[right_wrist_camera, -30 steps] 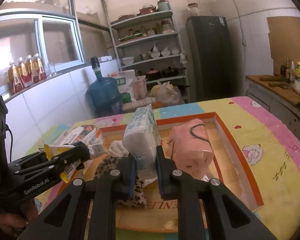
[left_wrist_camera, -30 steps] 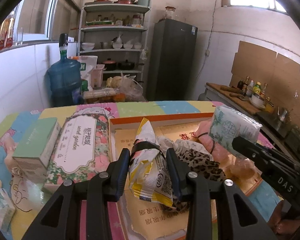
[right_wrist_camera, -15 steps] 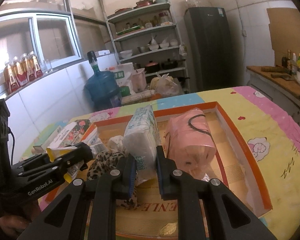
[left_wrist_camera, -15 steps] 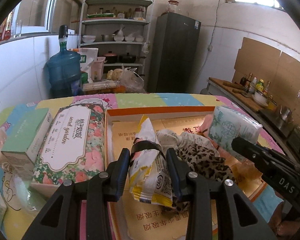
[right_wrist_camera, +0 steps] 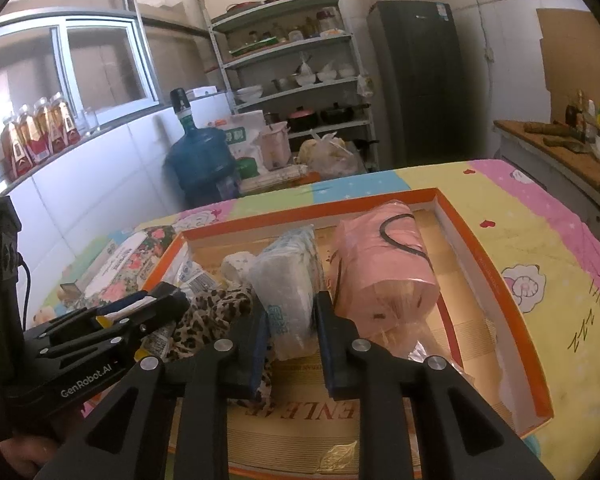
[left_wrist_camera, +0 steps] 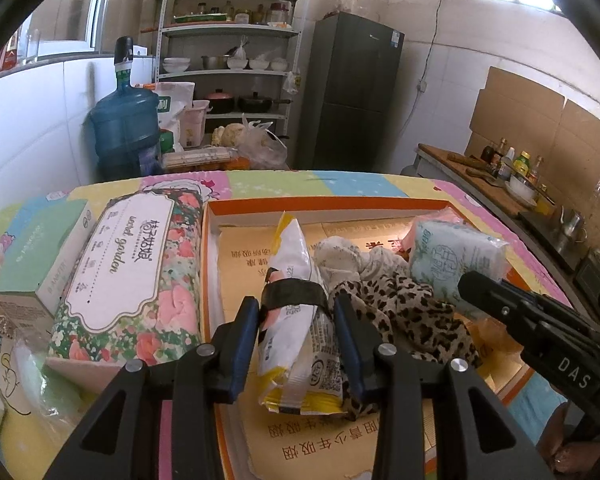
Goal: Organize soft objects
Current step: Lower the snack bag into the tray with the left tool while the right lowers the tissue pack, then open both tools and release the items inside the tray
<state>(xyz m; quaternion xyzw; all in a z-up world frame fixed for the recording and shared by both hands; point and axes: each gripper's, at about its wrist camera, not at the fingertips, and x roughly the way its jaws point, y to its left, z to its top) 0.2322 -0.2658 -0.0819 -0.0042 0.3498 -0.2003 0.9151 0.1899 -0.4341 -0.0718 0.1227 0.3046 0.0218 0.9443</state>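
Scene: I'm working over an orange-rimmed shallow box (right_wrist_camera: 496, 264) on a tabletop (right_wrist_camera: 540, 220) covered in a cartoon-print cloth; the soft things go into it.

Left gripper (left_wrist_camera: 296, 312): my jaws stand either side of a white-and-yellow pouch (left_wrist_camera: 296, 292) bound with a black band. The left pad looks just off the wrap and the right pad is at its edge; I cannot tell whether they truly press it.

Right gripper (right_wrist_camera: 290, 316): my jaws are opening around a pale blue tissue pack (right_wrist_camera: 292, 280), which stands on end between them, resting in the box; the pads look clear of it, so I judge it released.

Key relation: each thing lies dead ahead between its own jaws, long axis running away from me along the fingers. The right hand is nearer the tissue pack, the left nearer the pouch.

Neighbours: a pink plastic-wrapped bundle (right_wrist_camera: 384, 264) sits just right of the tissue pack; a leopard-print cloth (left_wrist_camera: 404, 312) and a cream cloth (left_wrist_camera: 340, 256) lie between the two grippers.

Outside the box: a floral tissue pack (left_wrist_camera: 136, 264) touches its left wall, with a green carton (left_wrist_camera: 40, 256) beside it.

Count in the box: one pouch, one tissue pack, one pink bundle, two cloths.

Next, I judge: draw the right gripper straight back so the pack doesn't topple.
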